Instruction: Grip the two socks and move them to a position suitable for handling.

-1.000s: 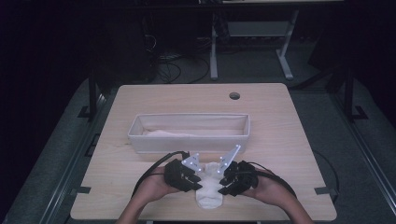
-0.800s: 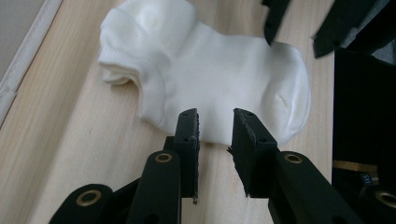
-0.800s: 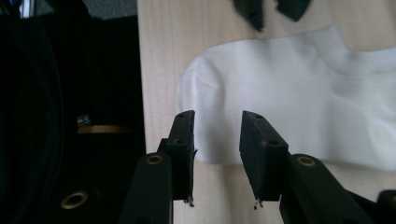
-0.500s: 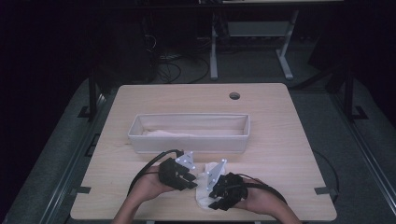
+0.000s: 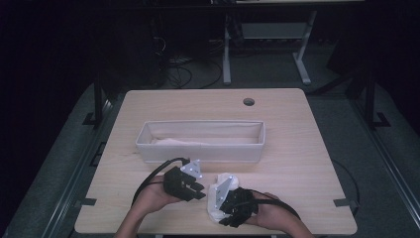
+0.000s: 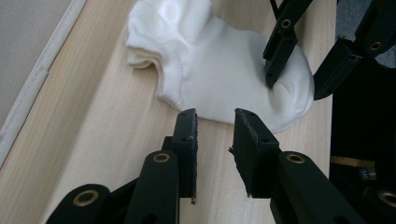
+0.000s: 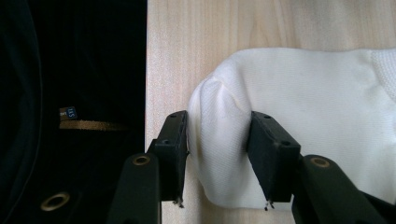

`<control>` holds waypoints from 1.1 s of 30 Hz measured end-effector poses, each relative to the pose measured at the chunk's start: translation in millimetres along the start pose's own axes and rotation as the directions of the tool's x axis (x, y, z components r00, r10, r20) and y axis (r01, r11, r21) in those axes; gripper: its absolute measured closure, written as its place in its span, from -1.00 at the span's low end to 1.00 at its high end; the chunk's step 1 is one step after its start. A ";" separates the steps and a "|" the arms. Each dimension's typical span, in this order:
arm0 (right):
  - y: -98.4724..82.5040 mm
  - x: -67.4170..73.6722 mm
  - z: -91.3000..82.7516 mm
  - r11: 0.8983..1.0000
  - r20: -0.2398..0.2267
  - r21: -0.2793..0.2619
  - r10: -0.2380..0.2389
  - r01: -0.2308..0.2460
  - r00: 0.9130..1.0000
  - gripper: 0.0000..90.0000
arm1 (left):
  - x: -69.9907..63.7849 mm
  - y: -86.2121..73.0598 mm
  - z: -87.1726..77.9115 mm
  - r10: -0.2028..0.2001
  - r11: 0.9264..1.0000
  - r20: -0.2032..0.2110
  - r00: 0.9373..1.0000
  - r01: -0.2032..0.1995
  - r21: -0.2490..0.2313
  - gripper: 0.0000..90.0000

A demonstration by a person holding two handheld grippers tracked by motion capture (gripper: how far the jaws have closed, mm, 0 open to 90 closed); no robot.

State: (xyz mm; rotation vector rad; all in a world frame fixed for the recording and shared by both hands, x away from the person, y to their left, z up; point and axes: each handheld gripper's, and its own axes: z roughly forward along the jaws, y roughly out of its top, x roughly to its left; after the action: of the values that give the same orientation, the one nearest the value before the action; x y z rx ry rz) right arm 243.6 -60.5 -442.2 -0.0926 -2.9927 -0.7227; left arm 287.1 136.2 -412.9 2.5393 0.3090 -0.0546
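Lying near the table's (image 5: 317, 163) front edge, the white sock (image 7: 303, 116) has its toe between the right gripper (image 7: 218, 135) jaws, which have just been opening. Left gripper (image 6: 215, 128) jaws stand apart, empty, just short of it. Beyond sits the fabric bin (image 5: 200, 153).

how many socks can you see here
2, as far as shows. One white sock lies on the table's near edge, its toe end between the right hand-held gripper's jaws. A pale piece, likely a second sock, lies in the fabric bin; more may be hidden there.
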 end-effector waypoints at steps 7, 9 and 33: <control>-0.5 3.9 1.5 1.000 0.025 0.003 -0.009 0.009 1.000 0.23 | 0.5 -0.4 -1.0 -0.006 1.000 0.003 1.000 0.006 -0.003 0.56; -0.2 5.2 2.3 1.000 0.033 0.003 -0.015 0.015 0.999 0.24 | 0.8 -0.7 -1.1 -0.011 1.000 0.000 1.000 0.011 -0.007 0.56; 1.1 -1.2 0.3 1.000 0.053 0.009 -0.008 0.008 0.999 0.74 | -0.3 1.6 9.7 -0.007 1.000 0.014 1.000 0.008 -0.014 0.56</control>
State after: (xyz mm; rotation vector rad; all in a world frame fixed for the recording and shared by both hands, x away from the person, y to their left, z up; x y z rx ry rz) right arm 244.8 -59.4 -442.1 -0.1016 -3.0482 -0.7197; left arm 287.4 129.5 -420.1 2.5226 0.3121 -0.0732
